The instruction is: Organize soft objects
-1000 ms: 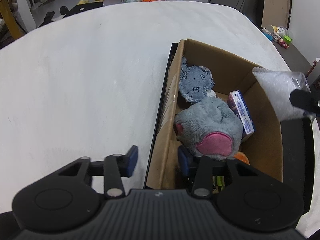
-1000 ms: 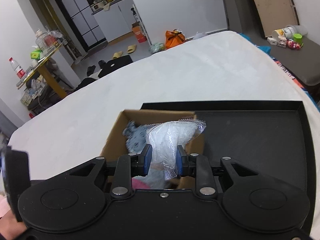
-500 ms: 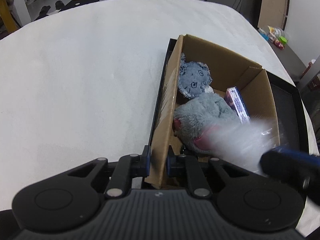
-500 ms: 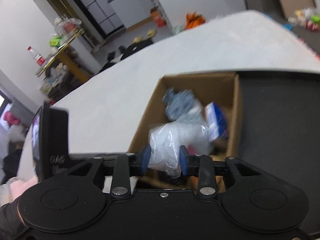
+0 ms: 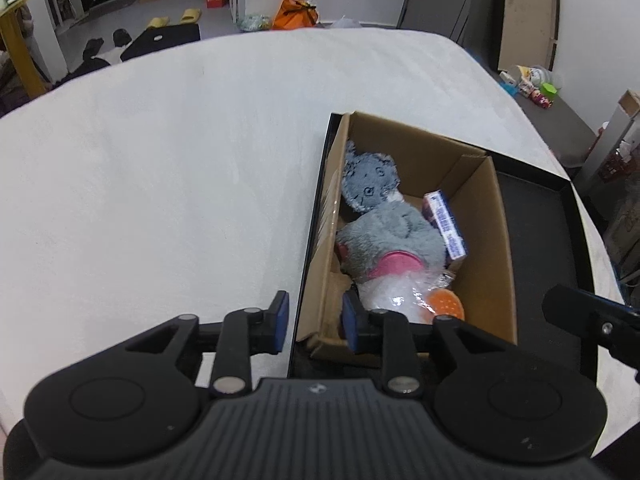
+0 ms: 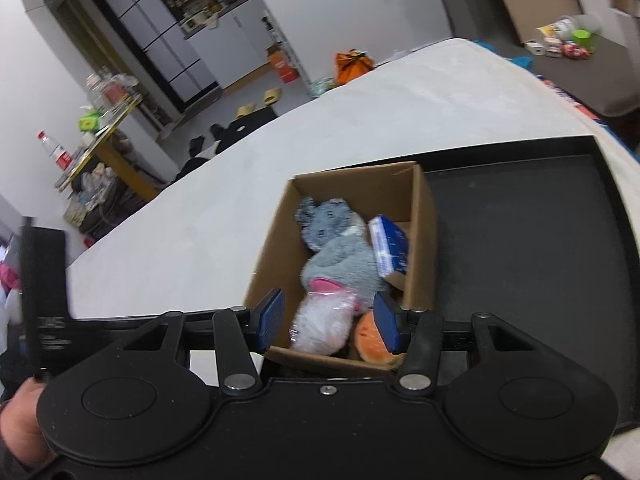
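Note:
A cardboard box (image 5: 484, 216) stands at the left end of a black tray (image 5: 536, 240). Inside lie a large grey plush (image 5: 394, 236) with a pink patch, a smaller blue-grey plush (image 5: 368, 184), a blue packet (image 5: 444, 224), an orange soft item (image 5: 444, 304) and a clear bag of white fluff (image 5: 388, 292). My left gripper (image 5: 315, 322) straddles the box's near left wall, jaws opening, pads off the cardboard. My right gripper (image 6: 329, 322) hovers over the box's near end, jaws opening, with the bag of fluff (image 6: 324, 320) lying loose below it.
The tray (image 6: 520, 240) sits on a wide white table (image 5: 160, 160), and its right part is bare. A hand (image 6: 20, 412) holds the left gripper's body at the right wrist view's left edge. Room clutter lies beyond the table's far edge.
The right gripper carried the bag of fluff over the box and let it go; it now rests inside. The left gripper shut on the box wall, then opened and rose.

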The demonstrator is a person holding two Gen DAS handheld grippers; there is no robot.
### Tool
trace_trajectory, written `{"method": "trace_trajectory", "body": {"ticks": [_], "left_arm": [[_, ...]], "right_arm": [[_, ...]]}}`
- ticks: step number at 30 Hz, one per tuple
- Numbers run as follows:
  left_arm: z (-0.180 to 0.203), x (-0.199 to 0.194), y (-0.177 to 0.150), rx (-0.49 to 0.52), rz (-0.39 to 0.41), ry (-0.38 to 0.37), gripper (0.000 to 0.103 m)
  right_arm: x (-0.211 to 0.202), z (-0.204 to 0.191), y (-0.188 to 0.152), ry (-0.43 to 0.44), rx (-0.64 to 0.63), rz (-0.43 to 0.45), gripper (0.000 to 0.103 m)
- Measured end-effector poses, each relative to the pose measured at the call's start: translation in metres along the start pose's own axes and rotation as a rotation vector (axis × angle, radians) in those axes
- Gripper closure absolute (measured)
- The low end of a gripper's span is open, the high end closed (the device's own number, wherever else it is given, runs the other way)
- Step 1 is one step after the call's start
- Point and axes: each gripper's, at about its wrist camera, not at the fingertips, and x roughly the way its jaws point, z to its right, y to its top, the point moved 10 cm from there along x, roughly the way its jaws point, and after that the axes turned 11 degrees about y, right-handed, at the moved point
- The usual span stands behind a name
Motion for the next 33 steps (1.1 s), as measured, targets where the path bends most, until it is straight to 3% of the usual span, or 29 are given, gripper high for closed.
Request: {"method": "trace_trajectory", "body": {"ticks": [6,8,12,14,17,22,27,33], "left_arm": [[0.008,-0.03,-0.002,0.013,0.037,-0.012,0.059],[0.012,-0.04,-0.004,0.02,0.048,-0.021,0.055],[0.017,-0.061,-0.008,0.034,0.069,-0.03,0.043],[0.019,-0.071,-0.011,0.043,0.076,-0.032,0.037],[0.021,-0.083,-0.016,0.067,0.086,-0.021,0.032],[0.021,-0.103,-0.026,0.076,0.104,-0.023,0.028],[0.021,-0.124,-0.034,0.09,0.129,-0.04,0.011],[0.019,-0.147,-0.042,0.099,0.166,-0.052,0.005]], "right_arm": [[-0.026,0.011,-0.003,-0.029,0.028,0.033,0.042],[-0.034,0.011,-0.004,-0.023,0.029,0.044,0.032],[-0.05,0.014,-0.006,-0.041,0.045,0.054,0.024],[-0.058,0.015,-0.007,-0.042,0.054,0.063,0.009],[-0.068,0.014,-0.01,-0.055,0.049,0.07,0.002],[-0.086,0.012,-0.012,-0.068,0.039,0.087,0.0],[-0.103,0.011,-0.018,-0.126,0.007,0.078,0.0],[-0.122,0.004,-0.025,-0.147,-0.007,0.098,0.0]]}}
